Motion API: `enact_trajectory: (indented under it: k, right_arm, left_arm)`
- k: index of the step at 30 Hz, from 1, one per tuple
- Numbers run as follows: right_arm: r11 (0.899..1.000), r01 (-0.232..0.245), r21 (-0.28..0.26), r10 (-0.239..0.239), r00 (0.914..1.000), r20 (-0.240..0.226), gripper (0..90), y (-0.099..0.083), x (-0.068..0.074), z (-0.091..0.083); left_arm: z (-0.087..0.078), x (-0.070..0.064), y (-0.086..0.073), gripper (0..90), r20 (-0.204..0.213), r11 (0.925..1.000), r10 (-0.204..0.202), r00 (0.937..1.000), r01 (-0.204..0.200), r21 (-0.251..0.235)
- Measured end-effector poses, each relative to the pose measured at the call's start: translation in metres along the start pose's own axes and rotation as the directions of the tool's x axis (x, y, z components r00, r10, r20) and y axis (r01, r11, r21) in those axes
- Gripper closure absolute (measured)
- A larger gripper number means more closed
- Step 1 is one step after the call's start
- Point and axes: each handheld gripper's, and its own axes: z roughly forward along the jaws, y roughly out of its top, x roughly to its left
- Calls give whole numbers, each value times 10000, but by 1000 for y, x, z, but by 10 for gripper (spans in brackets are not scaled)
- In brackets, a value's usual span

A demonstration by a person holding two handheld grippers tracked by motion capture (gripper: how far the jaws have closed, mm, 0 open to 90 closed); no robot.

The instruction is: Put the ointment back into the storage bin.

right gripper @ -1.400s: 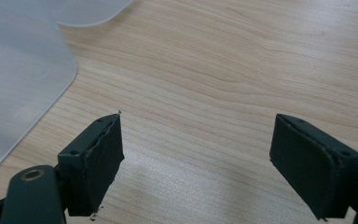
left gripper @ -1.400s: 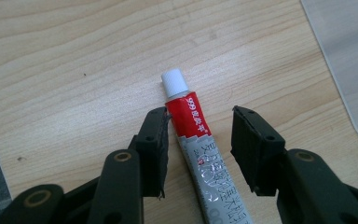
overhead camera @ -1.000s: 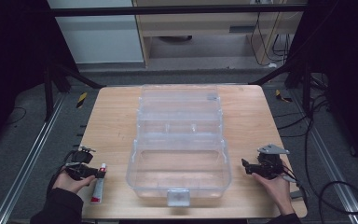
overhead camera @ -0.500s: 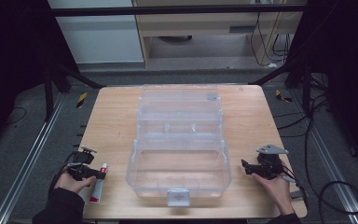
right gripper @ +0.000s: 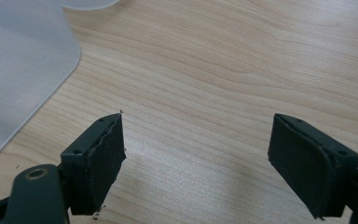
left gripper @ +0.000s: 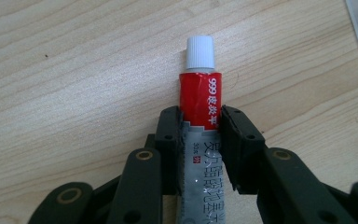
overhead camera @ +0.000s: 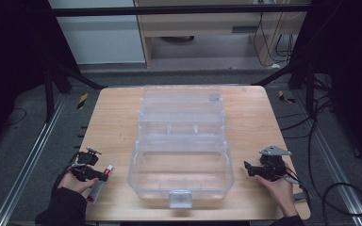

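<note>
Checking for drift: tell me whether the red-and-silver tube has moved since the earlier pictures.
No. The red-and-silver tube lies at the same spot beside the clear plastic box.

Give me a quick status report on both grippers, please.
Left gripper shut on ointment tube, on the table. Right gripper open, empty. Clear box between them.

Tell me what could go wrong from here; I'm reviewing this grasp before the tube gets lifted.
1. The left hand-held gripper clamps the ointment tube on its soft body, just behind the red band; squeezing harder could dent it or force paste toward the white cap.
2. The tube lies near the table's front left edge; a slip could send it off.
3. The clear plastic box sits close by, so a careless swing could knock it.
</note>
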Motion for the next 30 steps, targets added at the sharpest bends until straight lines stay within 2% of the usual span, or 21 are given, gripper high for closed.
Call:
enact_trajectory:
  k: [1, 5, 6, 8, 12, 17, 18, 20, 22, 25, 27, 28, 30]
  right_arm:
    - [10000, 0, 0, 0, 10000, 0, 186, 0, 0, 0]
    - [10000, -16, 37, 16, 10000, -28, 186, 0, 0, 0]
    - [10000, -2, 47, 3, 10000, -43, 186, 0, 0, 0]
    - [10000, 25, 23, -25, 10000, -13, 186, 0, 0, 0]
    - [10000, 28, -2, -28, 10000, 9, 186, 0, 0, -1]
    - [10000, 86, 26, -86, 10000, 22, 186, -1, 1, -1]
    - [10000, 66, 19, -66, 10000, 35, 186, -1, 0, -1]
    - [10000, 88, 7, -88, 10000, 31, 186, -1, 0, -1]
    - [9999, 127, 25, -127, 9999, 67, 186, -1, 0, -1]
    - [10000, 64, 47, -64, 10000, 53, 186, -1, 0, -1]
    - [9999, 90, 66, -90, 9999, 77, 186, -1, 0, -1]
    - [9999, 149, 79, -150, 9998, 126, 186, -1, 0, 0]
    - [9999, 154, 49, -155, 9998, 134, 186, -1, 0, 0]
  left_arm:
    - [0, 0, 0, 687, 0, 10000, 0, 10000, 0, 0]
    - [0, -3, 3, 694, -237, 9983, 576, 9981, -572, 147]
    - [0, -3, 3, 696, -237, 9983, 576, 9981, -572, 147]
    - [-1, -5, 3, 702, -285, 9967, 807, 9963, -806, 65]
    - [-8, -6, 2, 705, -49, 9950, 967, 9953, -968, -250]
    - [-19, -8, 2, 706, -89, 9904, 1271, 9918, -1274, -537]
    - [-25, -9, 2, 707, -129, 9866, 1456, 9893, -1462, -727]
    - [-30, -10, 3, 707, -115, 9838, 1577, 9874, -1581, -850]
    - [-40, -13, 3, 708, -94, 9758, 1880, 9821, -1879, -1119]
    - [-44, -15, 4, 708, -141, 9718, 2032, 9790, -2034, -1193]
    - [-50, -17, 5, 708, -162, 9668, 2232, 9746, -2235, -1243]
    - [-55, -18, 7, 708, -190, 9597, 2511, 9678, -2515, -1254]
    - [-58, -19, 7, 708, -186, 9571, 2606, 9653, -2608, -1261]
